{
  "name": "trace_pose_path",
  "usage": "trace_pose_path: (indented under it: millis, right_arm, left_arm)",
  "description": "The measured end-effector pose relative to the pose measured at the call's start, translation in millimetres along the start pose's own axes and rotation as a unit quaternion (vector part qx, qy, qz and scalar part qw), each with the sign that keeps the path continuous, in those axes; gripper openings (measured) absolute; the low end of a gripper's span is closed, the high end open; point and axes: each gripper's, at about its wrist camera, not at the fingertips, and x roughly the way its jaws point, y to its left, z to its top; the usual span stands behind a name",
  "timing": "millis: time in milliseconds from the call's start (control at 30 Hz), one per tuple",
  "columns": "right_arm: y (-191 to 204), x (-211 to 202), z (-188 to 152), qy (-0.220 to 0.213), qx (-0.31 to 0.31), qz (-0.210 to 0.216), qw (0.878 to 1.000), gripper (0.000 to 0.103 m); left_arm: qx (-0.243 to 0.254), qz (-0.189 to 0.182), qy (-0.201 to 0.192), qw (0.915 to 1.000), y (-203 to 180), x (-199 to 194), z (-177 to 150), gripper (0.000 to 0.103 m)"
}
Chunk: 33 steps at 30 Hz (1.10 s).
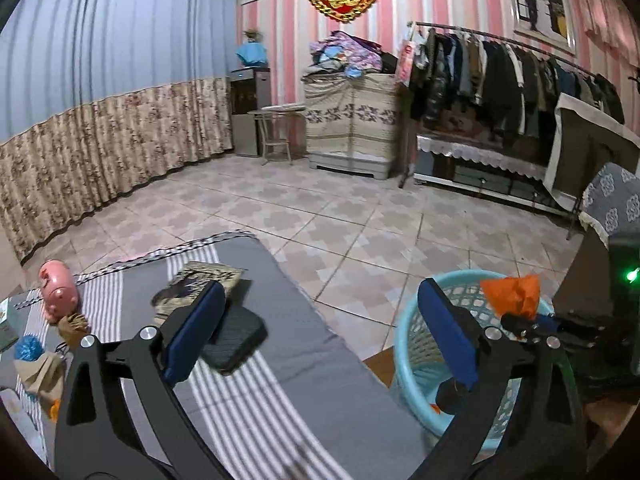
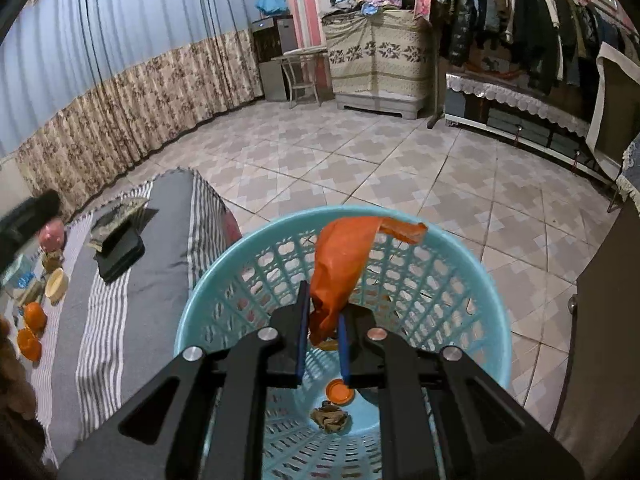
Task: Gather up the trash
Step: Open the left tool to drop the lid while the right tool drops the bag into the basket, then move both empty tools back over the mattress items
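Note:
My right gripper (image 2: 322, 320) is shut on an orange plastic bag (image 2: 344, 264) and holds it over the light blue lattice basket (image 2: 208, 292). An orange lid (image 2: 339, 391) and a brown paper wad (image 2: 329, 417) lie in the basket's bottom. In the left wrist view the basket (image 1: 408, 344) stands at the right, with the orange bag (image 1: 512, 294) held above its rim by the right gripper (image 1: 524, 326). My left gripper (image 1: 320, 332) is open and empty above the striped table. A blue crumpled ball (image 1: 28, 347) and brown wads (image 1: 74, 326) lie at the table's left.
A pink piggy bank (image 1: 58, 290), a black wallet (image 1: 234, 340) and a booklet (image 1: 200, 284) lie on the striped grey cloth (image 1: 256, 412). Orange cups (image 2: 34, 316) and a cream bowl (image 2: 56, 284) sit at the table's left. Tiled floor, curtain and clothes rack lie beyond.

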Motion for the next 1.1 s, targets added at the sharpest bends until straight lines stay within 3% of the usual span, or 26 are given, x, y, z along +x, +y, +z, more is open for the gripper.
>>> trace_pose_path:
  millis: [33,133,200,267,367,567,1100]
  right_arm:
    - [2.0,2.6,-0.9,0.005,0.002,0.002,1.0,0.017]
    - [7.6,5.1,-1.7,0.006,-0.002,-0.004,1.0,0.059]
    - [10.8,3.5,-1.7,0.003,-0.006,-0.01,1.0,0.063]
    - [10.5,2.6,-1.7,0.004,-0.002,-0.008,1.0,0.079]
    - [8.6,-3.1,2.9,-0.012,0.0,-0.024,1.0,0.091]
    - [7.6,-14.3,8.5,-0.031,0.009,-0.019,0.999,0.097]
    - [47.1,-58.1,8.4,-0.095,-0.017,0.001,0.995,0.098]
  left_arm:
    - [-0.001,0.003,-0.002,1.0,3.5,-2.4,0.1,0.096]
    - [0.001,0.013,-0.005,0.9999,10.4,-8.4,-1.5,0.096]
    - [-0.002,0.017,-0.006,0.9998,15.1,-11.8,-3.0,0.097]
    - [-0.007,0.019,-0.006,0.9998,20.7,-15.5,-3.1,0.097]
    - [-0.013,0.028,-0.009,0.9995,29.6,-22.2,-3.0,0.097]
    - [-0.026,0.041,-0.016,0.9987,46.7,-35.7,-5.9,0.097]
    - [-0.041,0.084,-0.034,0.995,96.2,-84.8,-17.6,0.097]
